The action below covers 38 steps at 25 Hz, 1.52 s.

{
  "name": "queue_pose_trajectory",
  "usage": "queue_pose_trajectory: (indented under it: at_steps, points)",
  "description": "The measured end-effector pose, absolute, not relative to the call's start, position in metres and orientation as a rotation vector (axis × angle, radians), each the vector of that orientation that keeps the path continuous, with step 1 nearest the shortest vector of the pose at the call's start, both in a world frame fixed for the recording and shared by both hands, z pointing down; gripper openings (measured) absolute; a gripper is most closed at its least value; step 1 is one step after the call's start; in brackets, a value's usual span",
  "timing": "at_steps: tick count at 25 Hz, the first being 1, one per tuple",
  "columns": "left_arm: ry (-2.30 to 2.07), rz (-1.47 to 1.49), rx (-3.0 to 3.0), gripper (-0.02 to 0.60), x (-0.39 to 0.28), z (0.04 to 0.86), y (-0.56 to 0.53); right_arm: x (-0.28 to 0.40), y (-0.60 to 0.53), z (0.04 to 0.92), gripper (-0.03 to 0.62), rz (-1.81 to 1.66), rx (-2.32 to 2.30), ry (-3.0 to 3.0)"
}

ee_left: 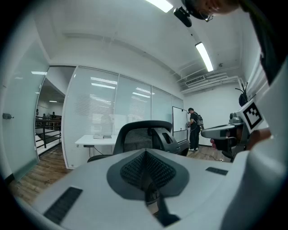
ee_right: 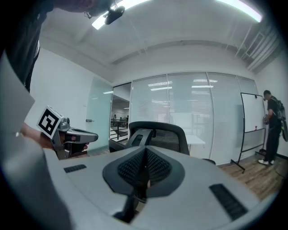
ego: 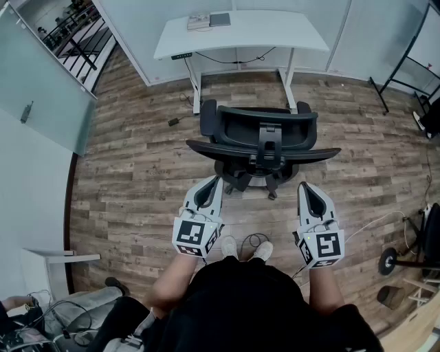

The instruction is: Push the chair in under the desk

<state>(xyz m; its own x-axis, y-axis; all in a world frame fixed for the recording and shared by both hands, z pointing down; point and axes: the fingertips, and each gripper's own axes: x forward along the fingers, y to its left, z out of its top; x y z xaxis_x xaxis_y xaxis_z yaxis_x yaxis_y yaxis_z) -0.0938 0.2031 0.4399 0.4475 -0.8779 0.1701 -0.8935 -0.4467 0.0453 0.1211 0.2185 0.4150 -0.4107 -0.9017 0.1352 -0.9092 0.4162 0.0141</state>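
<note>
Black clothing on the person's torso fills 6 o'clock of the head view, with two white shoes on the wood-plank floor just ahead. One black mesh-backed office chair stands at 12 o'clock from the person. Its backrest and two armrests face them, and its seat is out on the floor in front of the white bench rather than under it. Two flat grey items lie at the bench's 11 o'clock corner; what they are cannot be made out.

Two grey-and-white handheld grippers are held side by side, nearly level and aimed at the backrest. The left gripper is at 7 o'clock of the chair and the right gripper at 5 o'clock, both short of it and not touching. Each carries one cube with black-and-white square markers. In the gripper views both pairs of jaws are clenched together on nothing, with the chair ahead of them. One person stands at a whiteboard at 3 o'clock in both gripper views.
</note>
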Motion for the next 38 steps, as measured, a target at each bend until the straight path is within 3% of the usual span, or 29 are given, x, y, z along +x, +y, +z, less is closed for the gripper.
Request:
queue_pose_trajectory:
  at_steps: [17,19,23,29,38]
  points:
    - [-1.54,0.164,2.605,0.012,-0.102,0.442,0.199,0.114,0.212,0.412,0.006,0.107,1.669,-2.572]
    - [-1.529,0.16,2.626,0.02,-0.104,0.442,0.199,0.111,0.211,0.412,0.034,0.107,1.649,-2.578]
    - [-1.529,0.185,2.623,0.095,-0.112,0.446,0.195,0.104,0.21,0.417,0.124,0.1,1.606,-2.574]
    - [-1.514,0.22,2.595,0.286,-0.132,0.457,0.188,0.096,0.208,0.433,0.244,0.109,1.6,-2.513]
    - [-1.49,0.435,2.688,0.381,-0.145,0.472,0.166,0.12,0.202,0.445,0.354,0.103,1.689,-2.371]
